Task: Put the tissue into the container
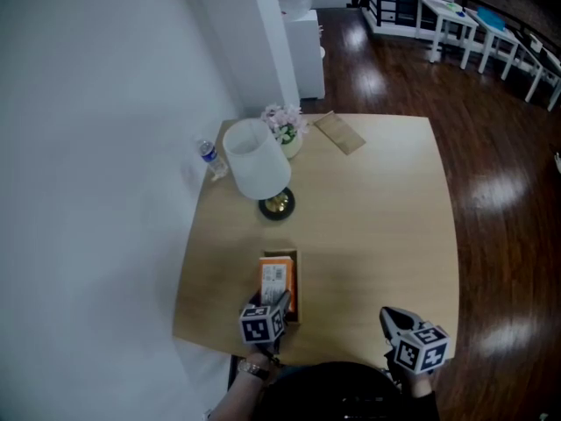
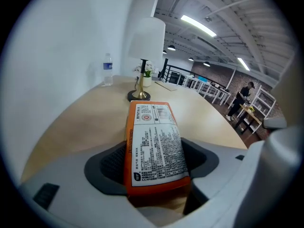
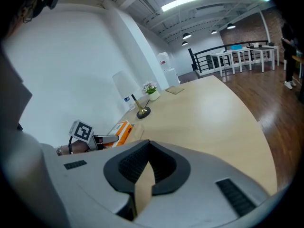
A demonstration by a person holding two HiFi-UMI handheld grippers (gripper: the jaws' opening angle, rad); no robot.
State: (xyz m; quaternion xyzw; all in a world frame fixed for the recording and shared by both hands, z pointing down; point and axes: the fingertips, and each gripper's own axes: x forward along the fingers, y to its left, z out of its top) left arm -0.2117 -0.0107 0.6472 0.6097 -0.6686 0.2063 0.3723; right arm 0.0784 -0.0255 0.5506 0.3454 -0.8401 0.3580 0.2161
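Left gripper (image 1: 280, 303) clamped on orange tissue pack (image 1: 278, 281); head view: pack lies inside wooden container (image 1: 295, 258) outline near table (image 1: 377, 217) front edge; right gripper (image 1: 388, 316) well apart; left gripper view: pads squeeze pack's sides, lamp (image 2: 145, 46) beyond; right gripper view: jaws closed together, empty.

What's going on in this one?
A person holds a gripper in each hand at a wooden table. The left gripper is clamped on an orange tissue pack, holding it at the small wooden container near the table's edge; whether it sits inside is unclear. The right gripper is shut and empty.
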